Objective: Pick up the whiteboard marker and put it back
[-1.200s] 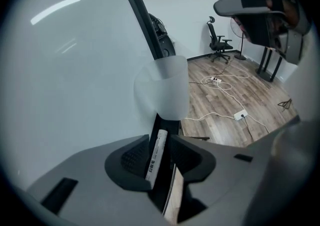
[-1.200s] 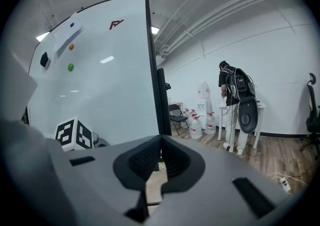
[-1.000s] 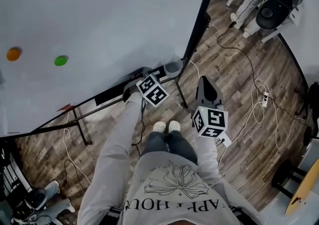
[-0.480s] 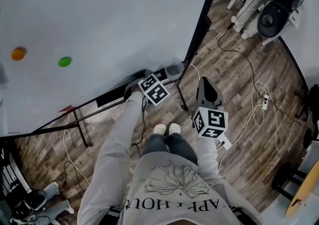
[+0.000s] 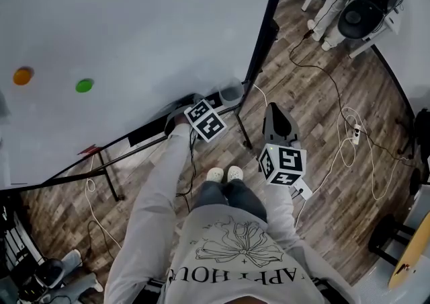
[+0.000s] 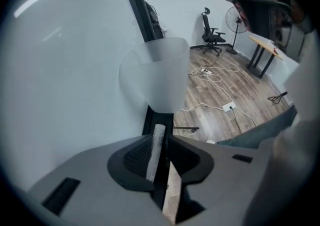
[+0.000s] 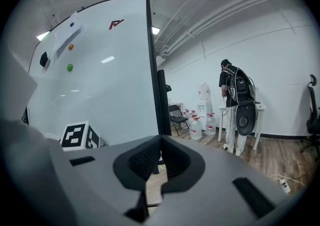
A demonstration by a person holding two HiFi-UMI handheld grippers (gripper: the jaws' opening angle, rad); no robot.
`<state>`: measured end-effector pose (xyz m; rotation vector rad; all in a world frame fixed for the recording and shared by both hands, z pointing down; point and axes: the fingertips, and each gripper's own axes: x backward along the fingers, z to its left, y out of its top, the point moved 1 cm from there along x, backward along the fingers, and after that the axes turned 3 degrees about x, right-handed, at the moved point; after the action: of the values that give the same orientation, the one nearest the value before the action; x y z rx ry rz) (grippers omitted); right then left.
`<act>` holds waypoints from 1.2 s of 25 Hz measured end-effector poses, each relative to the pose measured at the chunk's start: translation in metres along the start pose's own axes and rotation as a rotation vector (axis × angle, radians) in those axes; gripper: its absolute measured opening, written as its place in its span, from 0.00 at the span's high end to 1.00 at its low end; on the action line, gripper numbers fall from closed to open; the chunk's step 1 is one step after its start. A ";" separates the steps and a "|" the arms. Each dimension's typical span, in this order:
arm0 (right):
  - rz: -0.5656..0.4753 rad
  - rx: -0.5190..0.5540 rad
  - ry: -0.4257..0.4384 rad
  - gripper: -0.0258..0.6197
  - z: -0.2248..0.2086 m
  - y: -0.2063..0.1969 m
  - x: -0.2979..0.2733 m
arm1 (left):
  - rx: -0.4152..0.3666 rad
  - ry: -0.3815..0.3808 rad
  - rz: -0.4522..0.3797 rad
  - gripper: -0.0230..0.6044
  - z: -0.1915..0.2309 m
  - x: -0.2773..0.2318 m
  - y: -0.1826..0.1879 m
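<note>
Far L in the head view, the whiteboard carries an orange magnet and a green magnet, and the dark tray runs along its bottom edge. The L gripper points steeply down at that tray. The whiteboard marker sits between its jaws, which have just been closing. The white barrel lies against the L pad w/ a thin dark sliver on its R side, so I read it as not yet clamped. Key relation: the marker's long axis runs along the jaws, pointing away toward the tray slot, so the pads meet the barrel side-on w/ no turn needed. Just beyond the marker tip stands a frosted cup, at the tray's R end by the black frame post. Nothing shows thru its wall and its inside isn't visible, so contents can't be told. The R gripper is well apart, close to the person's body, aimed about level past the board edge, jaws together w/ nothing in them. The L hand is plainly the nearer one & the one for the lift; the R looks idle
</note>
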<state>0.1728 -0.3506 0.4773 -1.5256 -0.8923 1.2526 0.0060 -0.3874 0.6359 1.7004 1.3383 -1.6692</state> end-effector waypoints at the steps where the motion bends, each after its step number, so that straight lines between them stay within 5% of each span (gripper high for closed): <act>1: 0.001 -0.001 0.000 0.96 0.000 0.000 0.000 | 0.011 -0.017 -0.005 0.81 0.000 -0.001 0.000; 5: 0.002 -0.008 -0.001 0.96 -0.001 -0.002 0.002 | 0.024 -0.050 -0.029 0.83 -0.001 0.000 -0.001; 14: -0.004 -0.014 -0.007 0.96 -0.003 -0.002 0.009 | -0.058 0.010 -0.045 0.87 -0.006 0.002 0.001; 23: -0.018 -0.019 -0.007 0.96 -0.002 0.003 0.015 | 0.042 0.069 -0.146 0.87 0.001 0.026 0.001; 30: -0.043 -0.013 0.006 0.96 0.006 0.013 0.016 | 0.217 0.059 -0.343 0.87 0.013 0.074 0.017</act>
<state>0.1703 -0.3378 0.4599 -1.5121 -0.9266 1.2123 -0.0001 -0.3807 0.5598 1.7228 1.6000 -2.0322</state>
